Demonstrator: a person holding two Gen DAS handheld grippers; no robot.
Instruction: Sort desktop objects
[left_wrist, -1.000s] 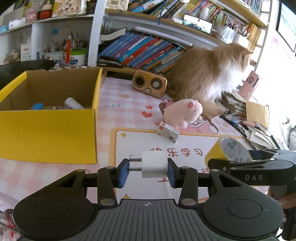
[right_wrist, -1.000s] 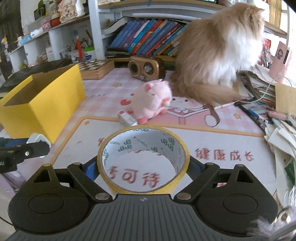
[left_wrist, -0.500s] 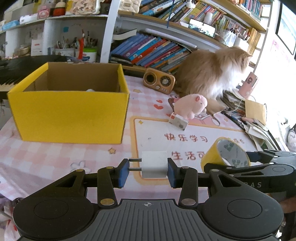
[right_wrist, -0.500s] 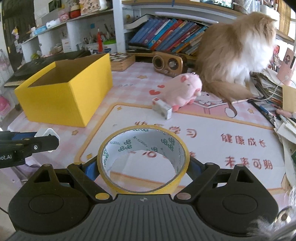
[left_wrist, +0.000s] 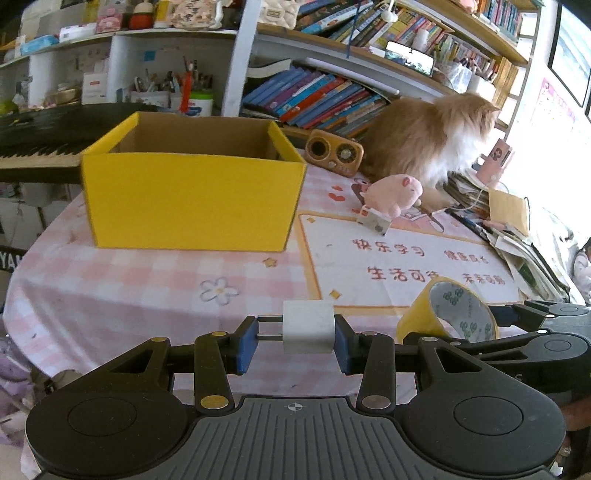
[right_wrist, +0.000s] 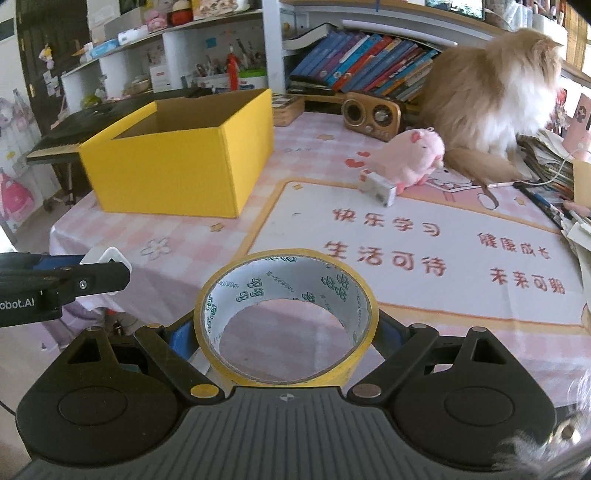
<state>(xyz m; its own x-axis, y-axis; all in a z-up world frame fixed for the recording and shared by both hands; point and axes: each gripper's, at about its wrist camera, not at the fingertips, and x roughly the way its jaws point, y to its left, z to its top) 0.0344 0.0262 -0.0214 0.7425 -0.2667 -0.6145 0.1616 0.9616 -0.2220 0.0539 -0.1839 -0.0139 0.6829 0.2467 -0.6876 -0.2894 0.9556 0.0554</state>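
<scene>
My left gripper (left_wrist: 293, 338) is shut on a white plug charger (left_wrist: 308, 326), held near the table's front edge. My right gripper (right_wrist: 286, 334) is shut on a yellow tape roll (right_wrist: 286, 291), which also shows in the left wrist view (left_wrist: 448, 314). The left gripper with the charger (right_wrist: 105, 258) appears at the left of the right wrist view. An open yellow box (left_wrist: 192, 192) stands at the left of the table; its inside is hidden from here. A pink plush pig (left_wrist: 393, 192) and a small white box (left_wrist: 375, 221) lie beyond the mat.
A fluffy cat (left_wrist: 428, 140) sits at the back right beside a wooden radio (left_wrist: 334, 151). Papers and pens (left_wrist: 517, 243) pile along the right edge. Bookshelves (left_wrist: 314, 96) stand behind. A keyboard (left_wrist: 40, 147) lies left of the box.
Both grippers have pulled back toward the table's front edge with their objects still held. The yellow box now looks farther away and its inside is out of sight.
</scene>
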